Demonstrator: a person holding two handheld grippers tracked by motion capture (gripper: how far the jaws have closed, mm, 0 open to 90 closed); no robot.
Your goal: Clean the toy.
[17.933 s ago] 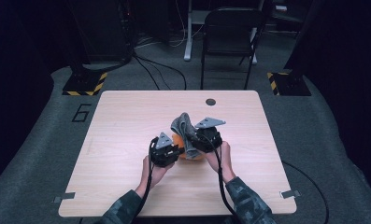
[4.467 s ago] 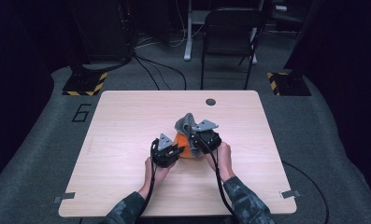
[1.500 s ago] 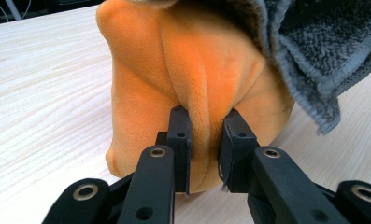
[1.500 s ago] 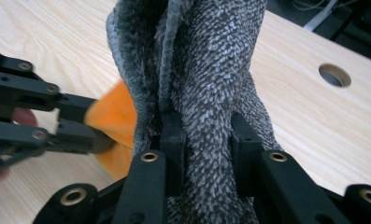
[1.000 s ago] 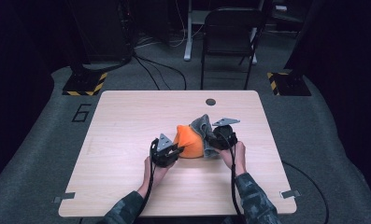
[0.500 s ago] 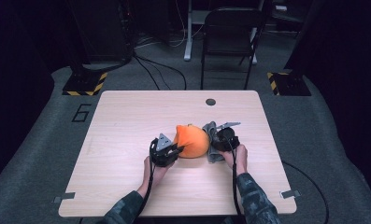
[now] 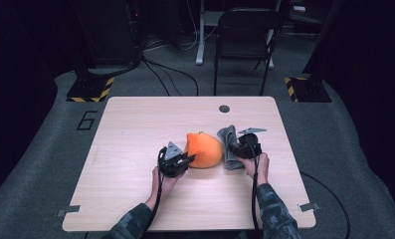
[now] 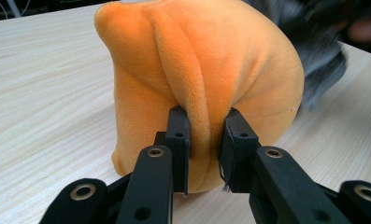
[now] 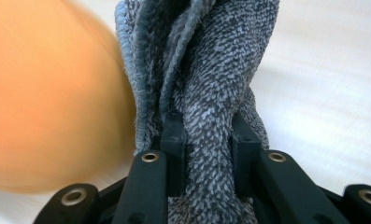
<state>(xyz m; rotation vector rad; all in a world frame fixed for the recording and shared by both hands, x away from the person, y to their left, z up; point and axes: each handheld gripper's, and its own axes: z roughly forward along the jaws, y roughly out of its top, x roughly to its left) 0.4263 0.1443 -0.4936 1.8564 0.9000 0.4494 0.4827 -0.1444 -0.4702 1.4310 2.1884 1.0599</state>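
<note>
1. Table (image 7: 135, 129): bare wood from 9 to 12 o'clock of the plush.
2. Plush (image 7: 203, 149), orange, near centre; left gripper (image 8: 203, 140) pinches its fold.
3. Cloth (image 7: 228, 144), grey, at plush's 3 o'clock, touching; right gripper (image 9: 204, 140) clamps it.

Bright orange plush (image 7: 203, 150), softly shaded along its fold; mottled grey cloth (image 7: 228, 145), speckled dark and light, with a paler bluish-grey edge (image 9: 127, 70); pale wood-grain tabletop (image 7: 135, 124), with a small dark round spot (image 7: 224, 108) near the far edge; black left hand-held gripper (image 7: 179, 162) topped by a grey plate; black right hand-held gripper (image 7: 237, 147), brass-toned rivets on its arms; camouflage-patterned sleeves (image 7: 272, 211); yellow-and-black striped blocks (image 7: 90, 89) on the grey floor (image 7: 41, 149); black chair (image 7: 245, 45) beyond
</note>
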